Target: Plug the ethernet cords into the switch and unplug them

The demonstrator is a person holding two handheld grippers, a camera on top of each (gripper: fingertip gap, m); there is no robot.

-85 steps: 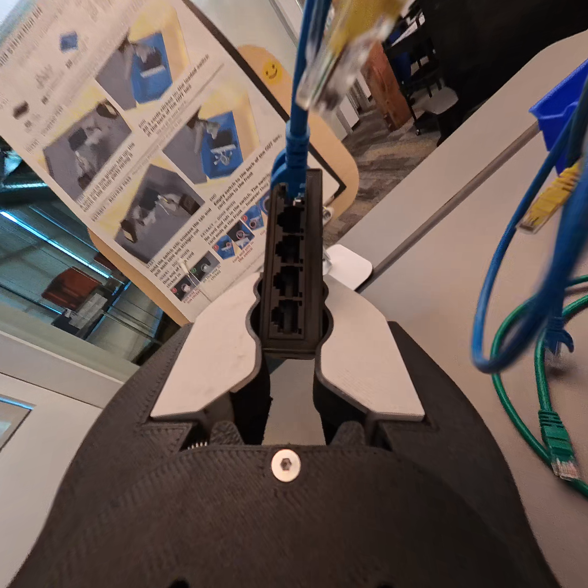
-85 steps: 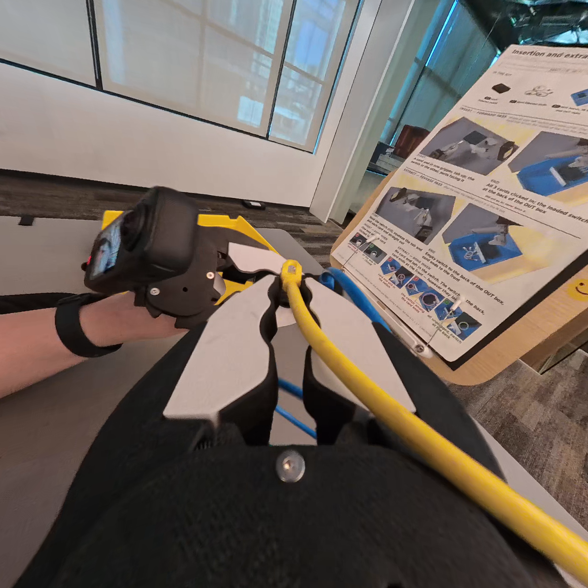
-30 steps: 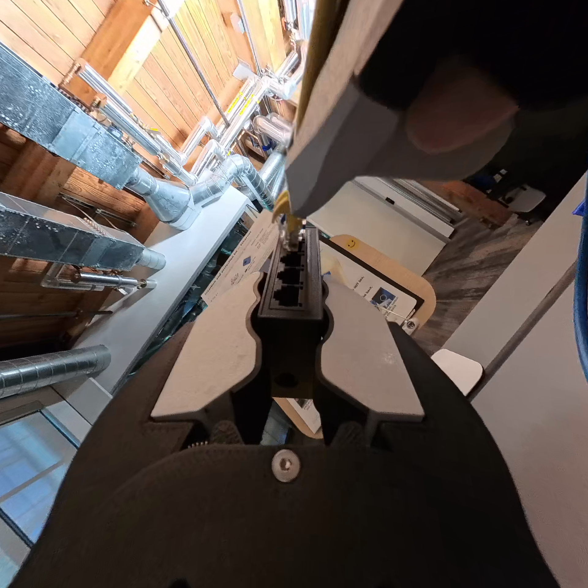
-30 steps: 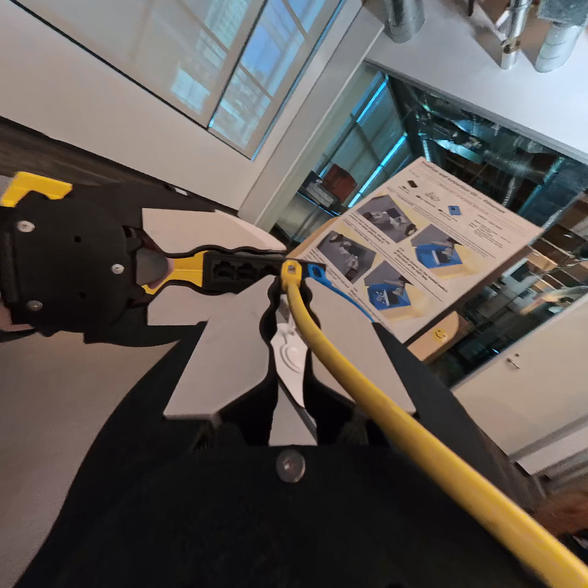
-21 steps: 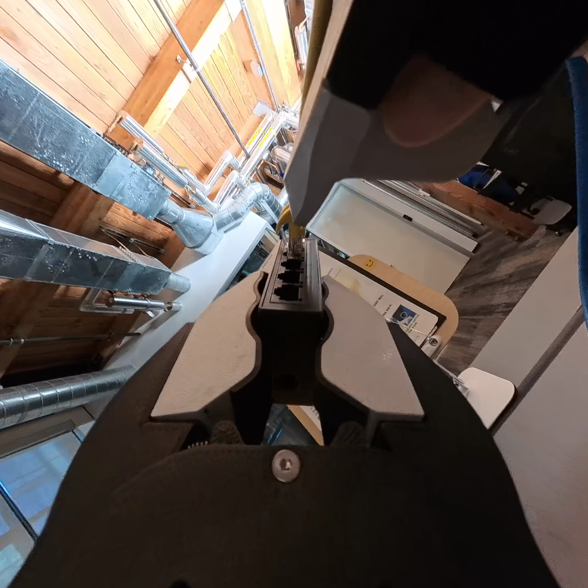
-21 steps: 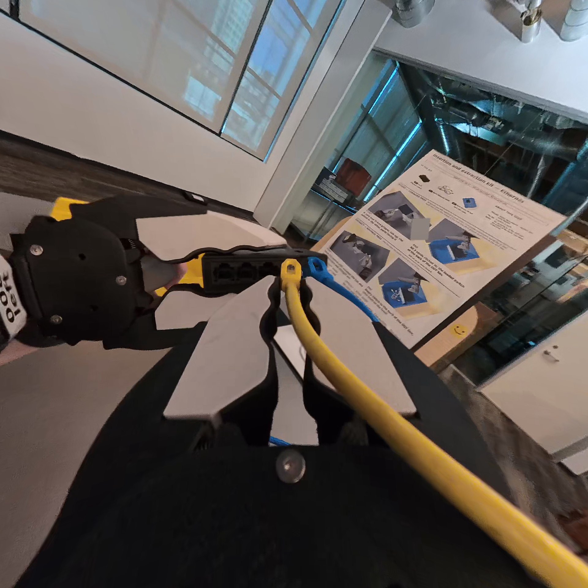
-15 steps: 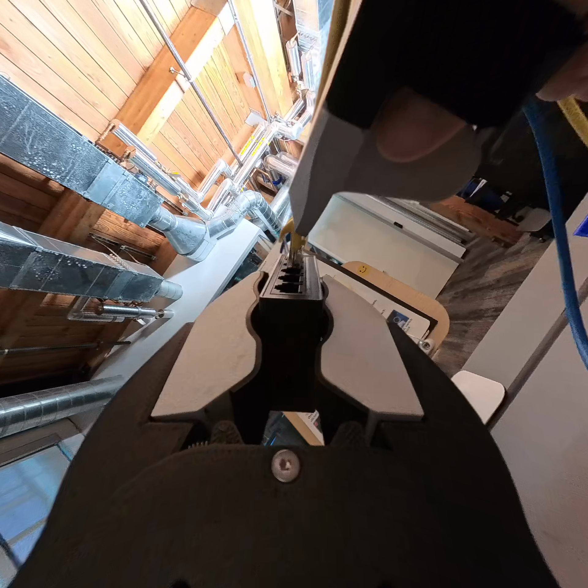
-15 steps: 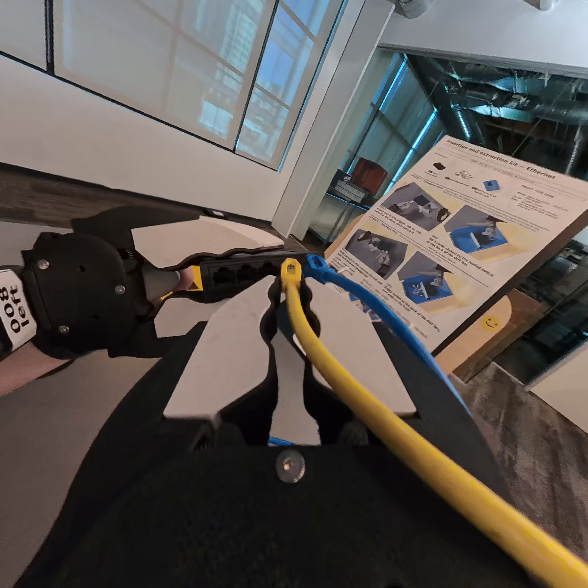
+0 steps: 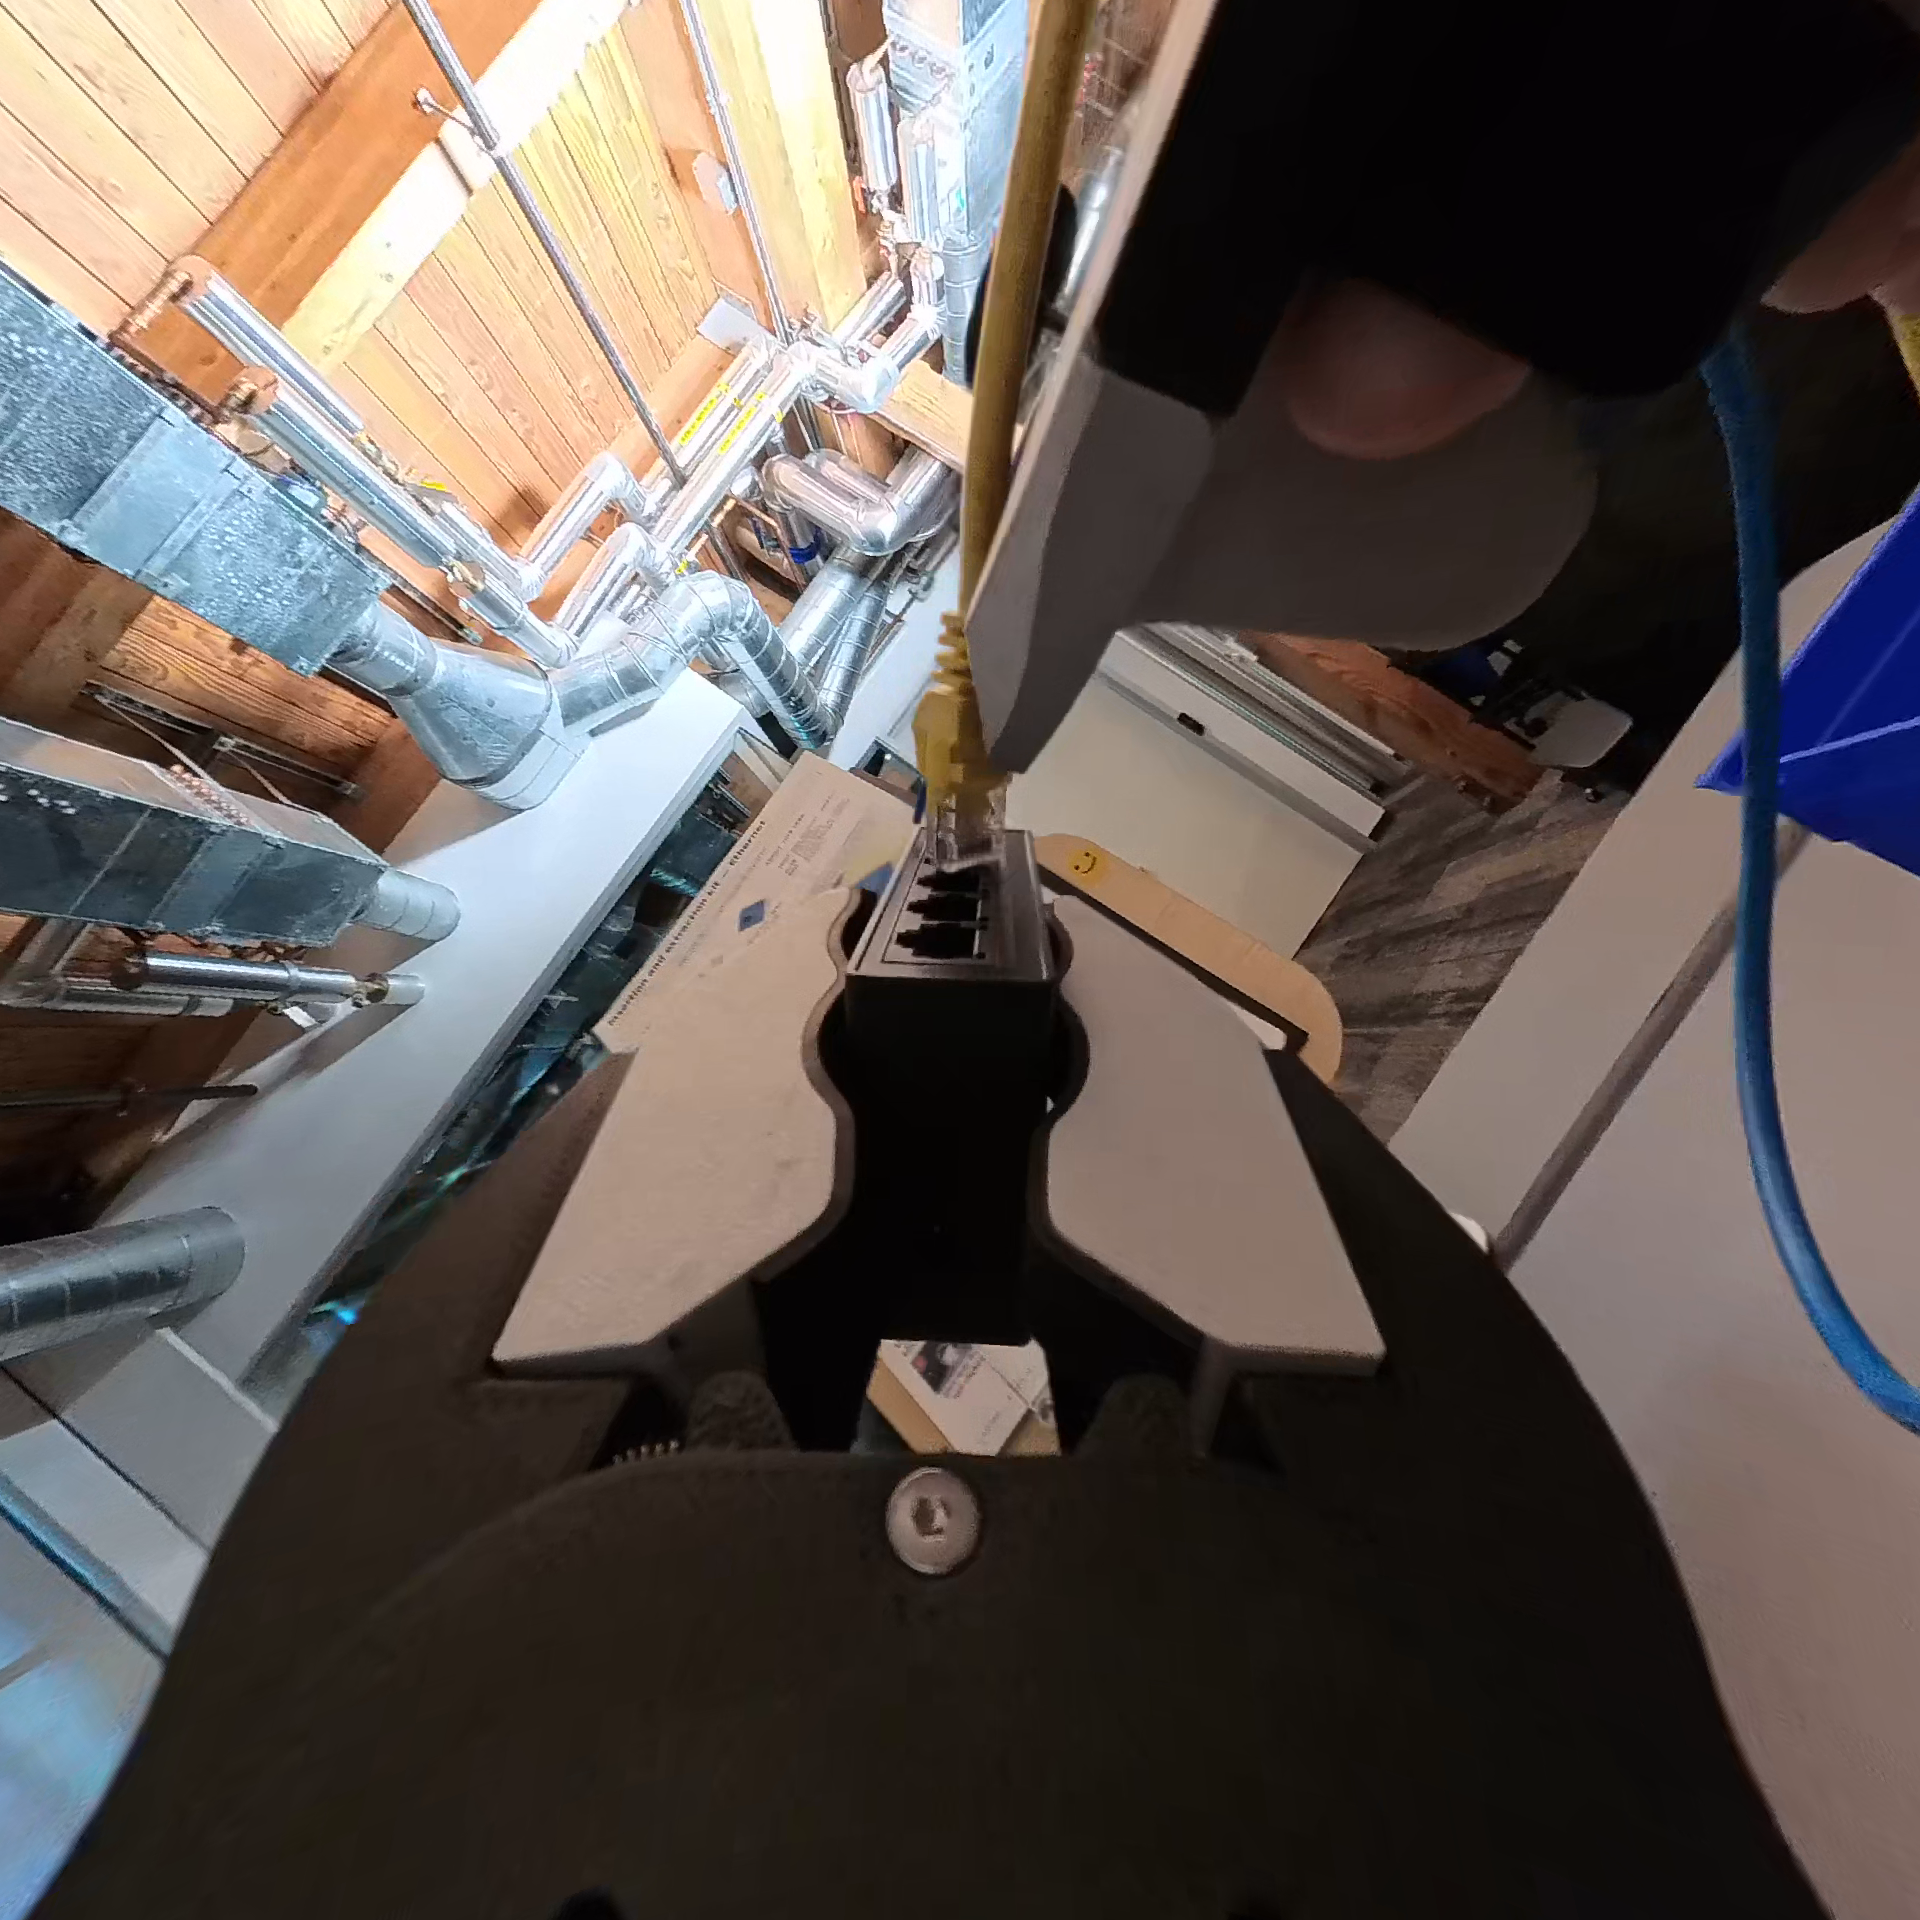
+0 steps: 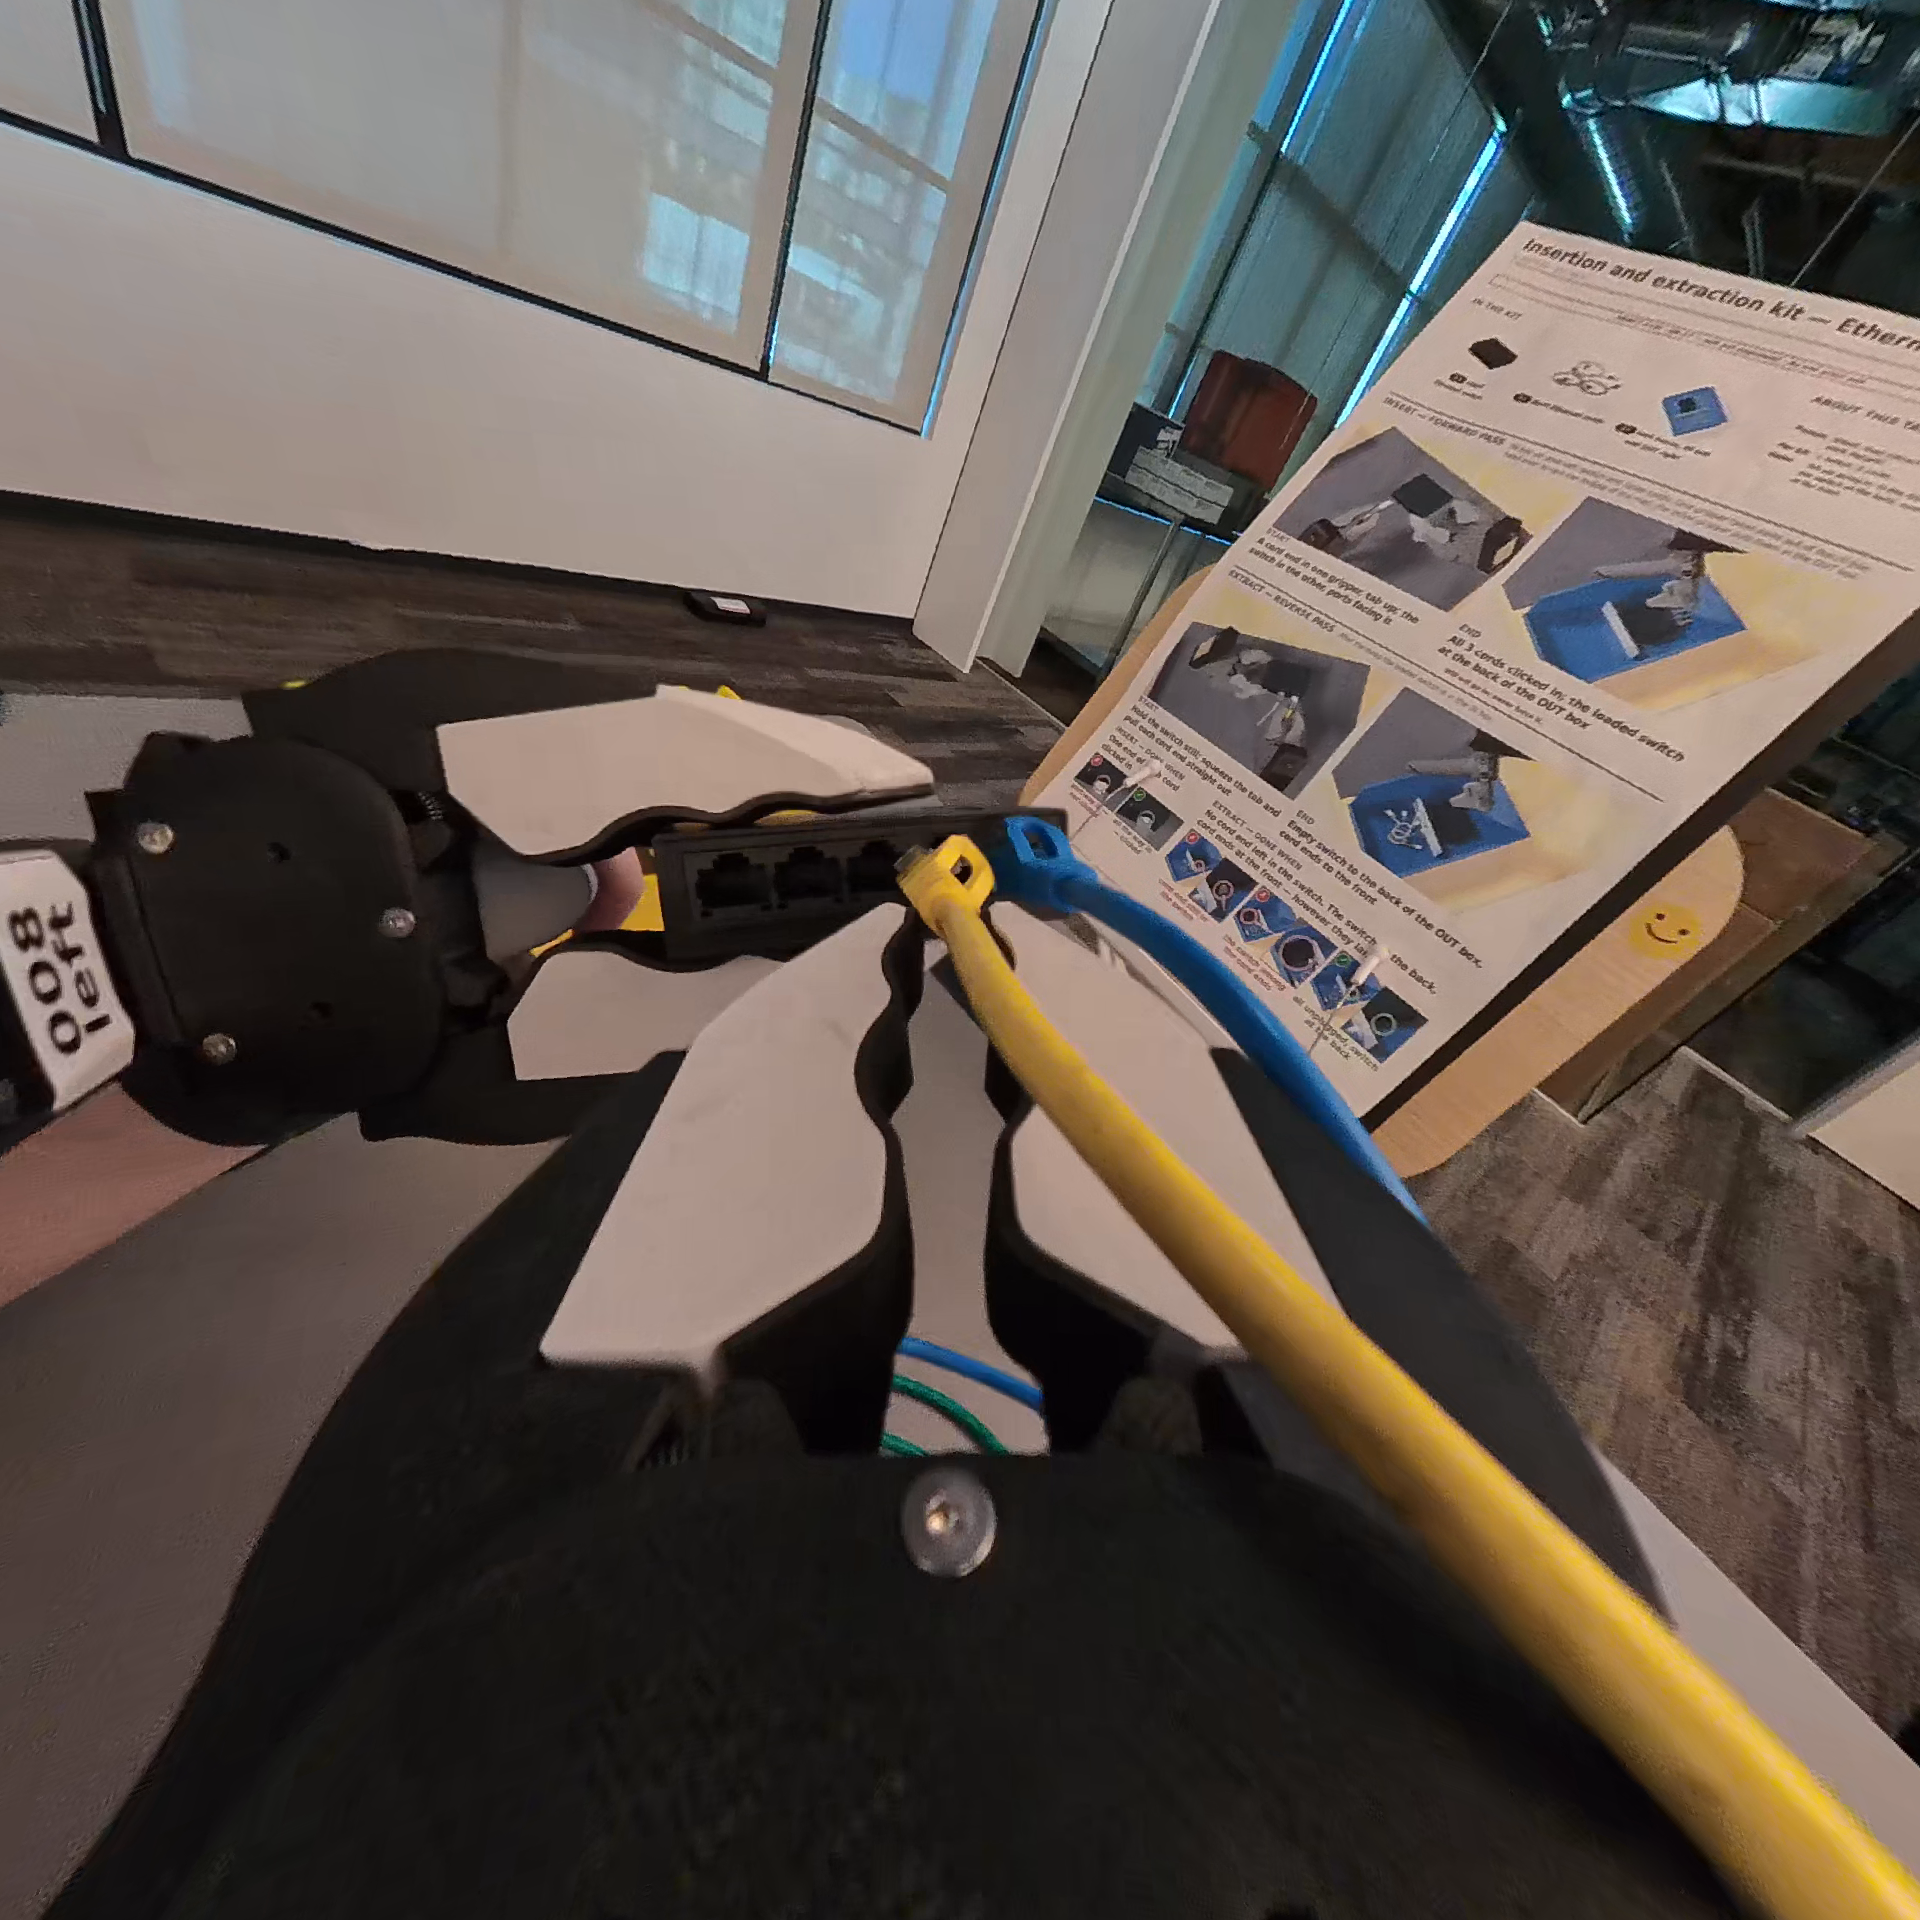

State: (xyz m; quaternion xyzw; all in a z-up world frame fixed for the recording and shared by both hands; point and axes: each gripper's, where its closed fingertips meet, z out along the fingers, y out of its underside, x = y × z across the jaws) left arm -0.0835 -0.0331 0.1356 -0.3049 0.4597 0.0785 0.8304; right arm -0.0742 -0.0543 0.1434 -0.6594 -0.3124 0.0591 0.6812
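My left gripper (image 9: 951,935) is shut on the black switch (image 9: 940,1122) and holds it in the air, ports toward the other gripper. The switch also shows in the right wrist view (image 10: 800,883), with three open ports. My right gripper (image 10: 940,920) is shut on the yellow cord's plug (image 10: 940,868), which sits in the port beside the blue cord's plug (image 10: 1029,842) at the switch's far end. The yellow cord (image 10: 1351,1382) trails back over my right finger. In the left wrist view the yellow plug (image 9: 956,769) stands in the switch, next to a right finger (image 9: 1049,644).
An instruction board (image 10: 1507,665) stands on a wooden stand just beyond the switch. The blue cord (image 9: 1756,831) hangs in a loop at the right, near a blue bin (image 9: 1849,748). A green cord (image 10: 935,1397) lies on the grey table (image 9: 1714,1299) below. Left and right tips are no more than a few centimetres apart.
The yellow plug hung in the air above the switch 2.8 s ago. It has since come down into the port beside the blue plug. My left gripper has tilted the switch upward.
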